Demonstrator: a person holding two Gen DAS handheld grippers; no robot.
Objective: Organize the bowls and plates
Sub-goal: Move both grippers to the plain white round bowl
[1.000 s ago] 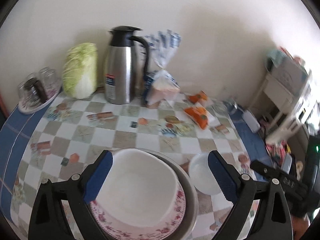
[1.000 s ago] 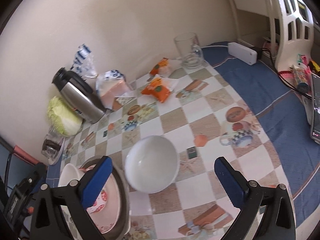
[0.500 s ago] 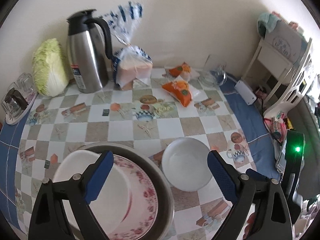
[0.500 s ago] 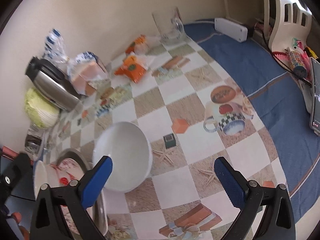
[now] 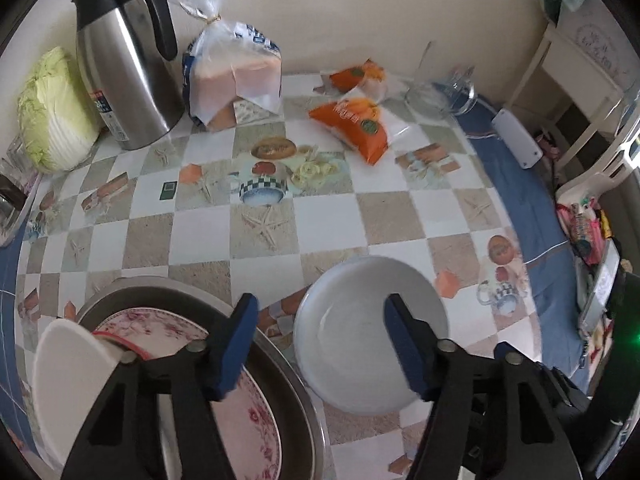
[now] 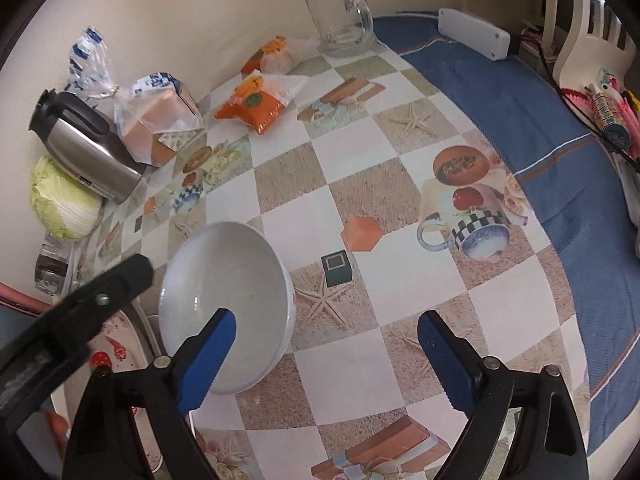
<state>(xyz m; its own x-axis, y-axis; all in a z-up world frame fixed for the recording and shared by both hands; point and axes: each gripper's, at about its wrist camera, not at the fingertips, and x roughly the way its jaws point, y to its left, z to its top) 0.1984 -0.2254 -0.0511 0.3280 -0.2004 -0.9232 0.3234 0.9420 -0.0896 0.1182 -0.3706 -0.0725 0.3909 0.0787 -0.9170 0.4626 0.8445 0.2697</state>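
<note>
A white bowl (image 5: pixel 360 320) stands alone on the checked tablecloth; it also shows in the right wrist view (image 6: pixel 224 300). To its left a metal pan (image 5: pixel 288 392) holds a pink flowered plate (image 5: pixel 240 420) and another white bowl (image 5: pixel 68 376). My left gripper (image 5: pixel 320 344) is open, its right finger over the lone bowl and its left finger over the pan's rim. My right gripper (image 6: pixel 328 364) is open and empty, with its left finger over the lone bowl's near edge.
At the back stand a steel thermos (image 5: pixel 124 60), a cabbage (image 5: pixel 52 116), a bread bag (image 5: pixel 232 76), orange snack packets (image 5: pixel 352 120) and a glass mug (image 6: pixel 340 20). A white power strip (image 6: pixel 474 34) lies on the blue cloth at the right.
My left gripper has swung right, off the bowl in the pan and onto the lone bowl, with its fingers closer together. My right gripper has moved closer to the lone bowl.
</note>
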